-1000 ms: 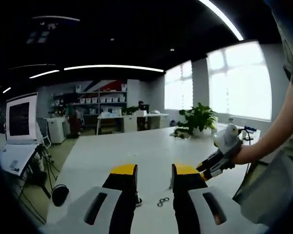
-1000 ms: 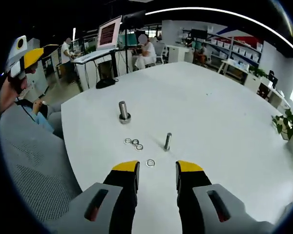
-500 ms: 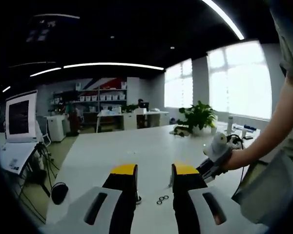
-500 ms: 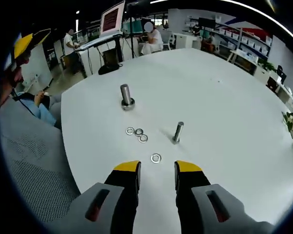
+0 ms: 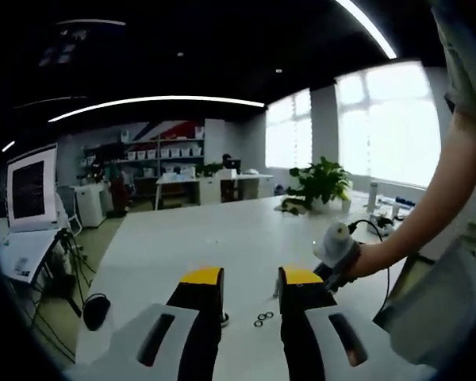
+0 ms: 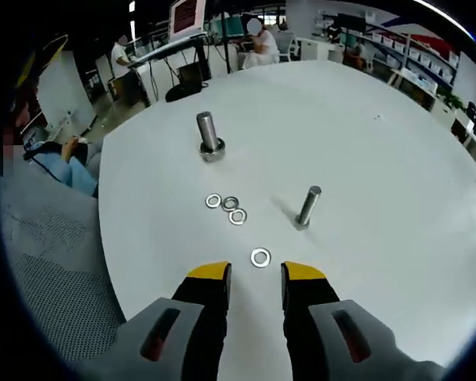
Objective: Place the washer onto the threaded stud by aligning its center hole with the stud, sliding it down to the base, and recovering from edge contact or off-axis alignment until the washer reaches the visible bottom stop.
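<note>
right gripper view: right gripper [image 6: 254, 274] released above flat silver washer [image 6: 260, 257]; slim threaded steel stud [image 6: 308, 207] near round white table [image 6: 397, 198] middle. left gripper view: left gripper [image 5: 251, 278] released.

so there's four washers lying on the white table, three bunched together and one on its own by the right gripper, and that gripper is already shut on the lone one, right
Not quite. The right gripper is open, its jaws apart and empty; the lone washer lies flat on the white table just ahead of the jaw tips. The right gripper view shows this. The rest holds: three washers bunched together, one on its own.
</note>
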`<state>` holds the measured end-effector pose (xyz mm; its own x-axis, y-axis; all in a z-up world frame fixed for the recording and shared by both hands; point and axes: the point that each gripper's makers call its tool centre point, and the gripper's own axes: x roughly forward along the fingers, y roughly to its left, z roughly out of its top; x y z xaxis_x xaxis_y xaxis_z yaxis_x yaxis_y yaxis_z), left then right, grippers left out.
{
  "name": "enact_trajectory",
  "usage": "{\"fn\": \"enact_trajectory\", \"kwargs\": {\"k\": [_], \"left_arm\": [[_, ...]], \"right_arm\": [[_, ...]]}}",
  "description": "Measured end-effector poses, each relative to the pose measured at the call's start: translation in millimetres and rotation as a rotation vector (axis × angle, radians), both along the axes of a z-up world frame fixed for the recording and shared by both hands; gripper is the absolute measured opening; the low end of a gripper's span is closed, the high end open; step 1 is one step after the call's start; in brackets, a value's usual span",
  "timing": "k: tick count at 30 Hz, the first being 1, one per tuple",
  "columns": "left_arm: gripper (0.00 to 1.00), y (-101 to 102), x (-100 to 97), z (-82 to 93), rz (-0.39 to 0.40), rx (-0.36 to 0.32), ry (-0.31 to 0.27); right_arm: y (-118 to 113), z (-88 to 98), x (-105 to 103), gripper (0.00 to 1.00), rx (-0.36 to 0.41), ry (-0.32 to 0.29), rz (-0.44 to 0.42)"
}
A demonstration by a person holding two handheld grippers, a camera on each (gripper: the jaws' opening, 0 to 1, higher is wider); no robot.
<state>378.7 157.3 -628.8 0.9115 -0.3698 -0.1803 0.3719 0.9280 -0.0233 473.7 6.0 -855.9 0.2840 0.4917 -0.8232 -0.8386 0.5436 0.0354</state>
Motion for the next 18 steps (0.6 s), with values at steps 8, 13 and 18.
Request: {"fn": "enact_trajectory", "kwargs": {"k": [8,13,18], "left_arm": [[0.25,5.1,0.9,-1.7,0.017,-0.016,0.012],[0.24,8.9,1.7,-3.0,0.031,-0.025,0.020],[0.24,8.7,1.3,-3.4,0.031,-0.027,0.023]], "right_arm": [[4.6,-15.9,0.0,0.25,-0.060,0.024,0.042],[5.5,-18.8,3.5,0.25,-0.090,0.030,0.048],[4.9,-18.6,6.3,0.24,-0.092,0.023,0.041]]}}
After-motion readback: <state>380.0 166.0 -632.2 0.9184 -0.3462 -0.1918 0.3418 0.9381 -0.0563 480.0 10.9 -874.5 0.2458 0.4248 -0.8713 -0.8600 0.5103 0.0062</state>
